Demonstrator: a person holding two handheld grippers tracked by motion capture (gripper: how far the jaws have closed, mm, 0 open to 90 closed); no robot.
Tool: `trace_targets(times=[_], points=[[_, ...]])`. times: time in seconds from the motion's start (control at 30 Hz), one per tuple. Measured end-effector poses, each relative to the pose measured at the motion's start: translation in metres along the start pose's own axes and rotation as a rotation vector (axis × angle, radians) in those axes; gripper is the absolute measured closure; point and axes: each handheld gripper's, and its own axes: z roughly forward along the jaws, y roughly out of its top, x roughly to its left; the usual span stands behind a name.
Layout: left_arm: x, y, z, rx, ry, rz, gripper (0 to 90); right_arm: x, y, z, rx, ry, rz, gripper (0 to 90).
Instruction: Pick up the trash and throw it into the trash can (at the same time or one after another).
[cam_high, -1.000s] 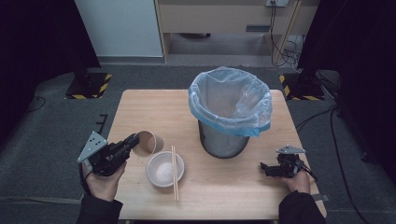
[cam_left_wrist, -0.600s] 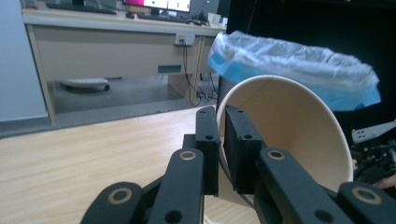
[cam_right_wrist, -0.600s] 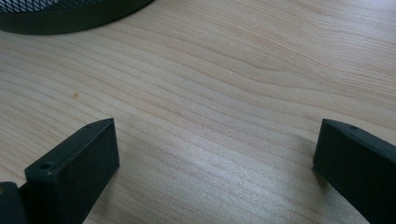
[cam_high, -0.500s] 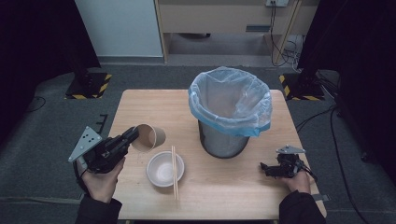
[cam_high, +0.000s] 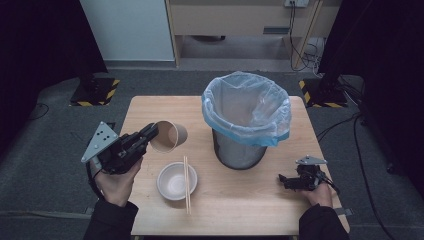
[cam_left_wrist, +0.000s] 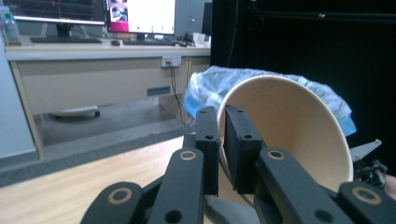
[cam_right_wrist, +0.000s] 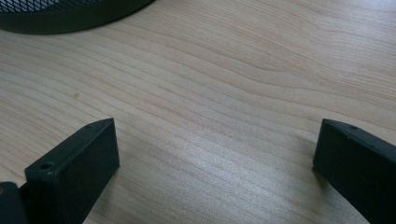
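Aloft near the surface's left edge, a paper cup (cam_high: 169, 136) is pinched by its rim in the left gripper (cam_high: 150, 135). Light and easily crushed, it is best gripped gently at the rim. The right gripper (cam_high: 283, 181) is spread, empty.

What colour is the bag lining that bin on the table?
Pale translucent blue; the bin liner shows best in the high view.

Tan paper cup (cam_high: 168, 136), white bowl (cam_high: 176, 180), black mesh bin (cam_high: 239, 150) (blue liner (cam_high: 245, 107))
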Motion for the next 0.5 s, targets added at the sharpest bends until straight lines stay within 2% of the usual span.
trace_targets(times=[0.2, 0.5], points=[[-0.007, 0.013, 0.010, -0.021, -0.022, 0.014, 83.6, 0.000, 0.000, 0.000, 0.000, 0.000, 0.000, 0.4], [-0.014, 0.026, 0.027, -0.047, -0.044, 0.011, 83.7, 0.000, 0.000, 0.000, 0.000, 0.000, -0.001, 0.4]])
